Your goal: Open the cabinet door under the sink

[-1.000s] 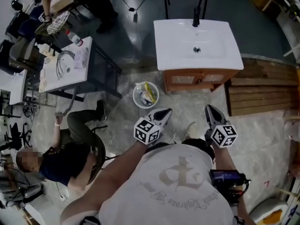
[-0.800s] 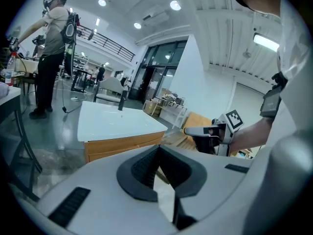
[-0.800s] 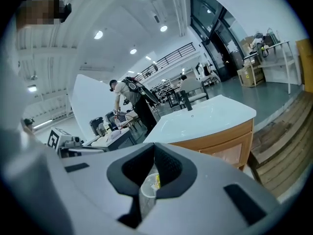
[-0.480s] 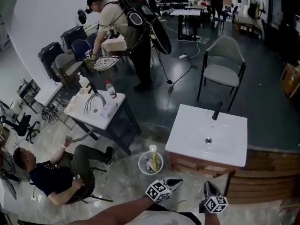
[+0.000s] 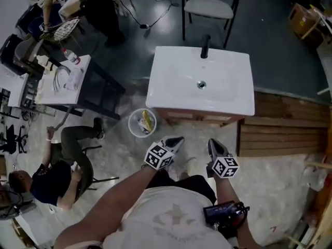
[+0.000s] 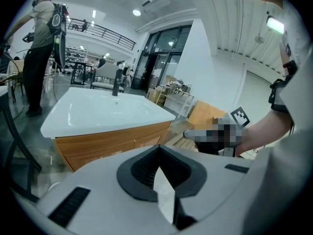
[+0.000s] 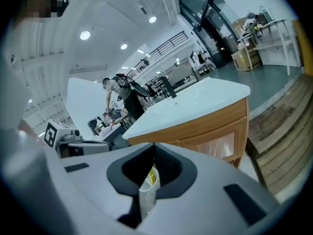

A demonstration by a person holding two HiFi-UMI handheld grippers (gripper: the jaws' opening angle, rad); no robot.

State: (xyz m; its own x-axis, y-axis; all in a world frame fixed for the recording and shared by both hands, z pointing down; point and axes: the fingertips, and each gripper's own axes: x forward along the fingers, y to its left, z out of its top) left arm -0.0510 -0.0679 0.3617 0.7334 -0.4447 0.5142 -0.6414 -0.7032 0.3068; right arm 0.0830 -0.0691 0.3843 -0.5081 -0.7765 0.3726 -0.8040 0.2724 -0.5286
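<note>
Pale floor; cabinet door apart from left gripper, right gripper, jaws together.

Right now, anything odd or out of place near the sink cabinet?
Nothing damaged or spilled. The cabinet doors look shut. Only oddities: a white bin stands on the floor by its left corner, and a person reclines low, further left.

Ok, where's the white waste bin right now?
In the head view the white waste bin stands by the sink cabinet's left front corner, just ahead of the left tool.
</note>
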